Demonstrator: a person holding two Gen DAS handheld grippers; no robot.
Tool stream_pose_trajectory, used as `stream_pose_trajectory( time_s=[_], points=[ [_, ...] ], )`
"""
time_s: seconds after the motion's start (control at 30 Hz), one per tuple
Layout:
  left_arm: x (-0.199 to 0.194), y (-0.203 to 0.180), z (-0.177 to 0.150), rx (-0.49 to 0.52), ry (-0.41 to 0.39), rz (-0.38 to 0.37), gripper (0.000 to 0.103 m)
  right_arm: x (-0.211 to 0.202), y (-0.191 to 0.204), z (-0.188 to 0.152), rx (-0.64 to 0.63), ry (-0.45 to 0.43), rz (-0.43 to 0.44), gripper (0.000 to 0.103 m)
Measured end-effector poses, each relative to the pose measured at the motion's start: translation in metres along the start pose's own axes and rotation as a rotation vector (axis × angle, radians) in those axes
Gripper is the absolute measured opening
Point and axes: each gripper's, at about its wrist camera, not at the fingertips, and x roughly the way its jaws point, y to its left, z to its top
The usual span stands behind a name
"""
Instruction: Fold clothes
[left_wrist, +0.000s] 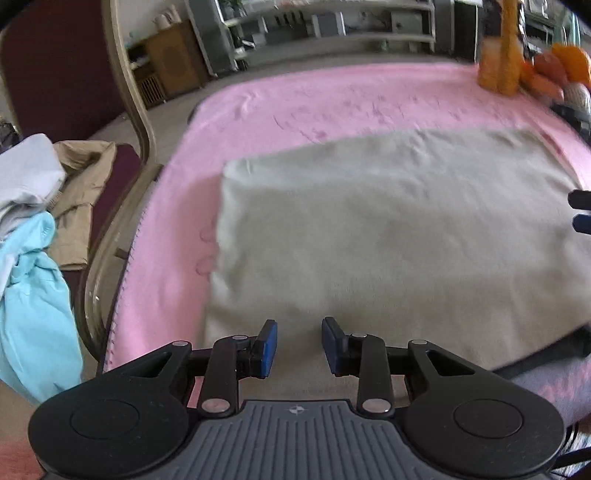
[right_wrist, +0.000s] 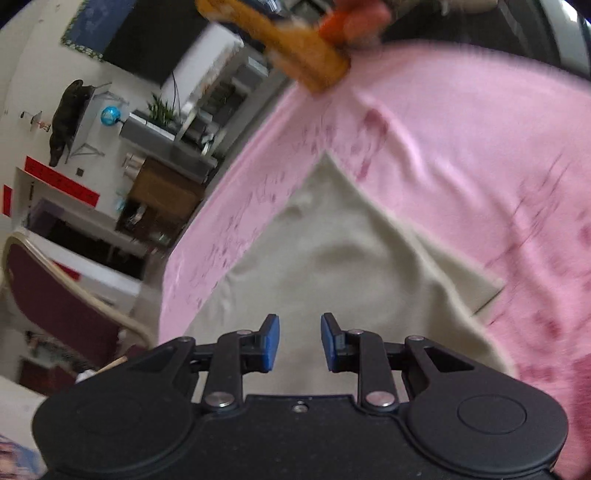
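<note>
Here, cream garment (left_wrist: 388, 229) lies folded flat on pink blanket (left_wrist: 332, 99) over the surface, centre of left view. Left hand-held gripper (left_wrist: 299, 347) parted, empty, above near hem. Right hand-held gripper (right_wrist: 300, 341) parted, empty; its tips enter at 3 o'clock. Risk: a shallow pinch could snag blanket with garment, dragging the fold askew.

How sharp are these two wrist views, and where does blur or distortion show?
Left wrist: claw crisp, cream garment and pink blanket softened by motion blur, orange items smeared. Right wrist: claw sharp, blanket streaked, horizon tilted. Fisheye bends both views' edges.
</note>
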Motion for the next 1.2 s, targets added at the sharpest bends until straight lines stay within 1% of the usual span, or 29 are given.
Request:
stream_pose_trajectory(
  time_s=[0.03,0.07,0.13,0.2,0.27,0.33,0.37,0.4,0.5,0.63,0.67,0.73,0.77,0.8,0.87,1.0,1.07,1.13,1.2],
  points=[
    [-0.001,0.001,0.000,-0.003,0.001,-0.001,0.033,0.002,-0.006,0.001,0.013,0.014,-0.003,0.024],
    [-0.001,0.003,-0.001,-0.007,0.001,-0.003,0.033,0.001,-0.011,0.003,0.022,0.016,-0.006,0.018],
    [-0.002,0.010,-0.001,-0.036,0.010,-0.010,0.034,-0.006,-0.023,0.009,0.054,0.007,-0.009,0.016],
    [-0.003,0.017,-0.002,-0.074,0.018,-0.009,0.034,-0.024,-0.036,0.015,0.095,-0.066,-0.063,0.016],
    [-0.007,0.024,-0.003,-0.102,0.015,-0.002,0.034,-0.048,-0.055,0.020,0.183,-0.163,-0.148,0.018],
    [-0.011,0.029,-0.004,-0.125,0.005,0.000,0.033,-0.068,-0.067,0.021,0.240,-0.247,-0.225,0.020],
    [-0.012,0.030,-0.005,-0.133,0.001,-0.003,0.033,-0.075,-0.072,0.021,0.259,-0.268,-0.231,0.022],
    [-0.014,0.031,-0.005,-0.140,-0.004,-0.008,0.033,-0.080,-0.074,0.021,0.270,-0.269,-0.206,0.022],
    [-0.017,0.030,-0.004,-0.144,-0.015,-0.025,0.034,-0.082,-0.072,0.018,0.240,-0.239,-0.147,0.023],
    [-0.017,0.025,-0.005,-0.115,-0.015,-0.014,0.034,-0.068,-0.064,0.018,0.180,-0.163,-0.102,0.025],
    [-0.016,0.025,-0.005,-0.112,-0.014,-0.014,0.034,-0.064,-0.061,0.019,0.161,-0.154,-0.108,0.026],
    [-0.015,0.024,-0.006,-0.111,-0.010,-0.015,0.034,-0.058,-0.056,0.023,0.117,-0.161,-0.163,0.030],
    [-0.014,0.024,-0.006,-0.110,-0.008,-0.016,0.034,-0.055,-0.054,0.024,0.093,-0.169,-0.196,0.030],
    [-0.014,0.024,-0.006,-0.109,-0.006,-0.016,0.034,-0.053,-0.054,0.025,0.079,-0.172,-0.209,0.030],
    [-0.013,0.023,-0.005,-0.107,-0.005,-0.019,0.034,-0.052,-0.055,0.027,0.071,-0.160,-0.192,0.030],
    [-0.011,0.023,-0.005,-0.111,-0.001,-0.026,0.034,-0.052,-0.067,0.024,0.151,-0.101,-0.100,0.030],
    [-0.011,0.024,-0.005,-0.114,0.000,-0.027,0.034,-0.055,-0.075,0.021,0.220,-0.080,-0.063,0.030],
    [-0.010,0.025,-0.005,-0.120,0.004,-0.027,0.034,-0.058,-0.080,0.015,0.278,-0.045,-0.036,0.030],
    [-0.008,0.026,-0.006,-0.129,0.011,-0.027,0.034,-0.058,-0.080,0.010,0.290,-0.008,-0.027,0.030]
  ],
)
